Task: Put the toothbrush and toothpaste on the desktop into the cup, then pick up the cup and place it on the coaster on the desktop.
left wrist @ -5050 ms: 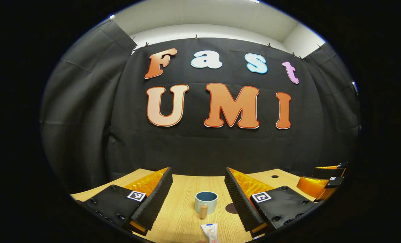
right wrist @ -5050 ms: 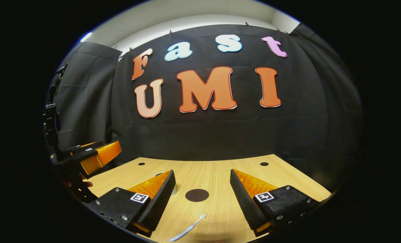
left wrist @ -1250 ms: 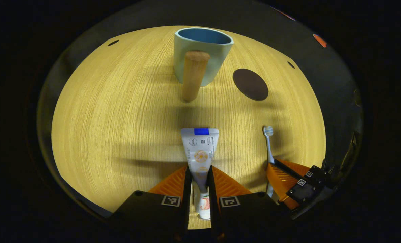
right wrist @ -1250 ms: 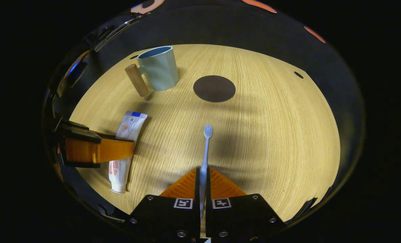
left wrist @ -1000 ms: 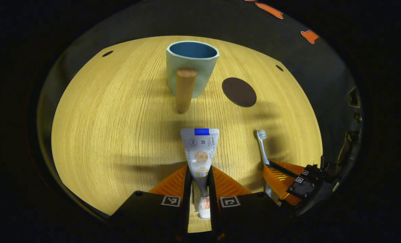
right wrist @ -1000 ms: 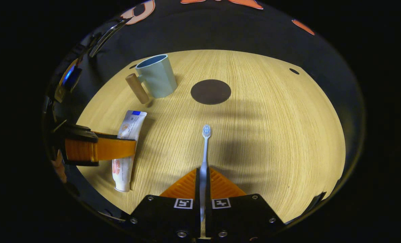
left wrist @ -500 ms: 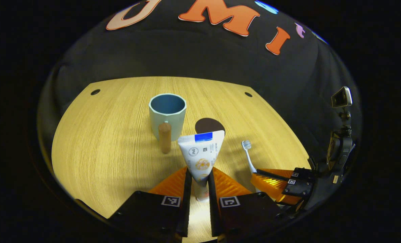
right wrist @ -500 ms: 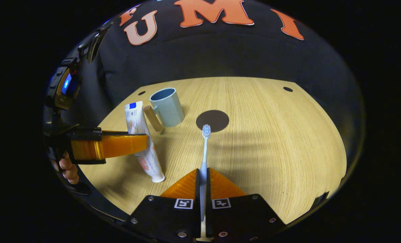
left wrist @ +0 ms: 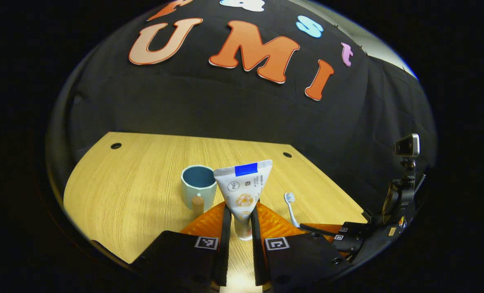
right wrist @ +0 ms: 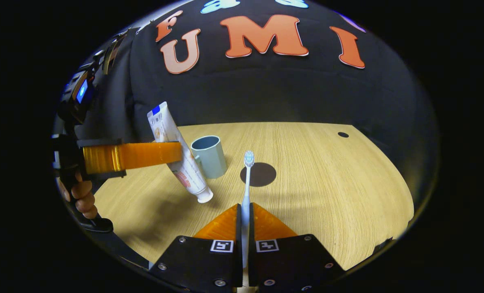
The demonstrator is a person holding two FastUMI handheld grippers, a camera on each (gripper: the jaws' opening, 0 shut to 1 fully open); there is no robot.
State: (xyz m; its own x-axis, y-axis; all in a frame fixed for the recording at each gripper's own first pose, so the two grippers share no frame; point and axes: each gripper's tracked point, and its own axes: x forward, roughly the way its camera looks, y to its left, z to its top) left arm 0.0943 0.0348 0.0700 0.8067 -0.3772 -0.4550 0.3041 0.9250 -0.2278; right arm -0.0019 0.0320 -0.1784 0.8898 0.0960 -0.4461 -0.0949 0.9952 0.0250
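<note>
Two grippers aloft over the desk (right wrist: 327,183): left gripper (left wrist: 238,221) clamps the toothpaste (left wrist: 244,191), right gripper (right wrist: 245,228) pinches the toothbrush (right wrist: 247,179), near the cup (right wrist: 209,156).

I see the toothpaste (right wrist: 176,156), a white tube with a blue band at its crimped end, lifted off the table (right wrist: 327,183), tilted, cap end lowest. The toothbrush (right wrist: 246,183), pale with a light head, points forward, raised too, I think. The pale blue cup (right wrist: 210,156) stands upright with a wooden handle (left wrist: 197,204); the dark round coaster (right wrist: 262,175) lies just beside it.
</note>
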